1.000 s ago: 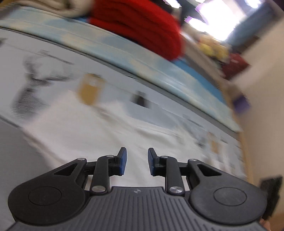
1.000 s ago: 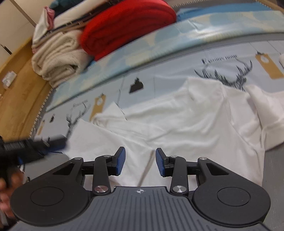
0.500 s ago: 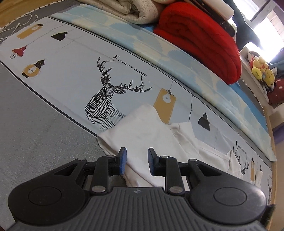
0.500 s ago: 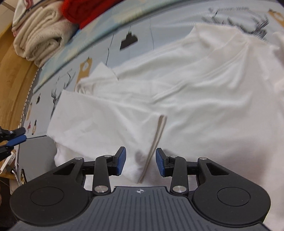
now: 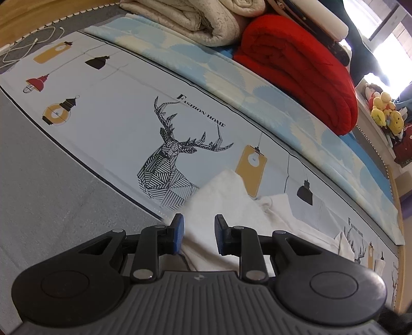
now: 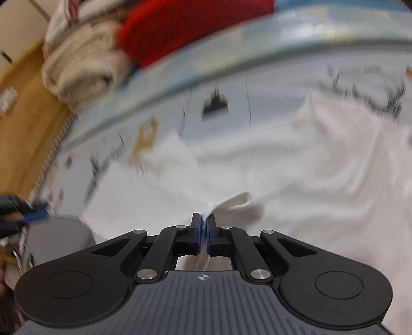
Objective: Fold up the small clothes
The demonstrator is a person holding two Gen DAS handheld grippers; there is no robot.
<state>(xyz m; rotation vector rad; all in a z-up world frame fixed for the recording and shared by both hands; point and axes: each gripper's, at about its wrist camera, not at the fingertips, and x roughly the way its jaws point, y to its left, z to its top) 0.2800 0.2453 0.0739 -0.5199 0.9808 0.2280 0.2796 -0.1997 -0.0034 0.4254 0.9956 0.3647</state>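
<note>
While the right-wrist view is smeared by motion, the grip itself reads clearly: the right gripper has just closed, and its blue pads now pinch a ribbed hem edge of the white garment between them. A short flap of that hem stands up just beyond the fingertips, curling to the right. Behind it, the garment spreads across the middle and right of the view, rumpled, lying on the printed sheet.

Left gripper: jaws part-open, a narrow gap, nothing pressed between the pads. It hangs over a corner of the white garment; cloth shows in the gap below the fingers, but whether either pad touches it cannot be told. Its left pad sits about over the garment's edge, where white cloth meets the grey surface.

Surroundings (left-wrist view, sharp): the printed sheet carries a line-drawn deer head with lettering above the antlers, plus lamp motifs. The garment corner overlaps the lower right of the deer and reaches just short of a yellow lamp print. Farther back, a red folded blanket lies beside a beige folded quilt, both on a pale blue patterned strip. A white cable lies at far left on the grey surface. Yellow plush toys sit at the right edge.

Left gripper also appears, blurred, at the left edge of the right-wrist view.
</note>
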